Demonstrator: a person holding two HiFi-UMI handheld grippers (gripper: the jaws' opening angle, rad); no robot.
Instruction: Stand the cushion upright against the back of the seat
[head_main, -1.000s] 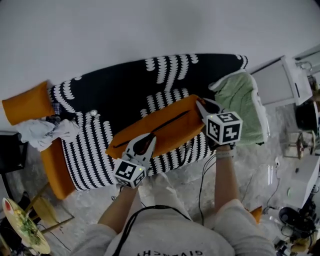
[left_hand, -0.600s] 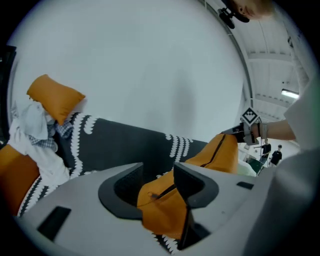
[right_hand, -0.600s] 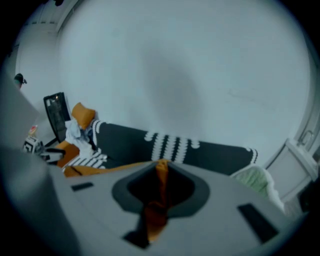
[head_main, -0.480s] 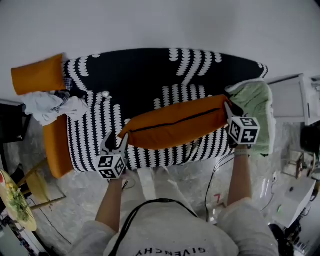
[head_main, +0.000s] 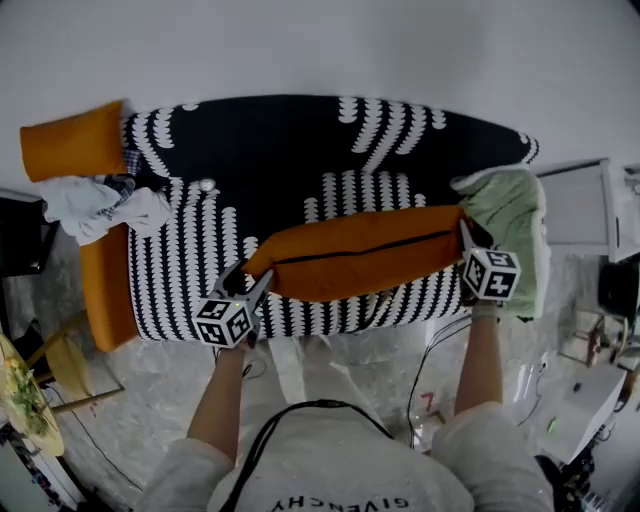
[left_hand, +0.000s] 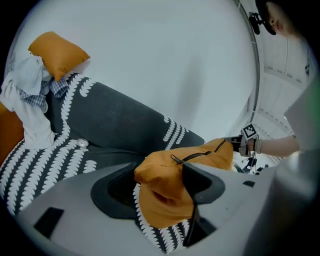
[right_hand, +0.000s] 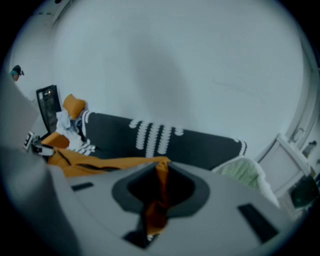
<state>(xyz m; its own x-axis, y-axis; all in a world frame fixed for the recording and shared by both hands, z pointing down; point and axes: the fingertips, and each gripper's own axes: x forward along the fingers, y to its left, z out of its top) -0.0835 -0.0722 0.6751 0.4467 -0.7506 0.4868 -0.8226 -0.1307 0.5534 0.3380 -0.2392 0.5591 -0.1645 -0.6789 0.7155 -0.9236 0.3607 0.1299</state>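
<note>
Left gripper (head_main: 252, 277): your jaws have just been opening and now they're spread wide. The cushion's left end sits loose between them, not squeezed.
Right gripper (head_main: 465, 232): you've got it almost closed, pinching the orange fabric at the cushion's right corner.
Cushion (head_main: 355, 250): orange, zip facing up, stretched lengthwise over the front part of the seat on the black-and-white throw (head_main: 300, 140), not up against the backrest.
Nearby: green blanket (head_main: 510, 215) just beside your right gripper; white clothes (head_main: 95, 205) piled at the sofa's far left end.

Both the cushion (head_main: 360, 250) and the sofa throw (head_main: 300, 140) are matt, soft-looking cloth.
</note>
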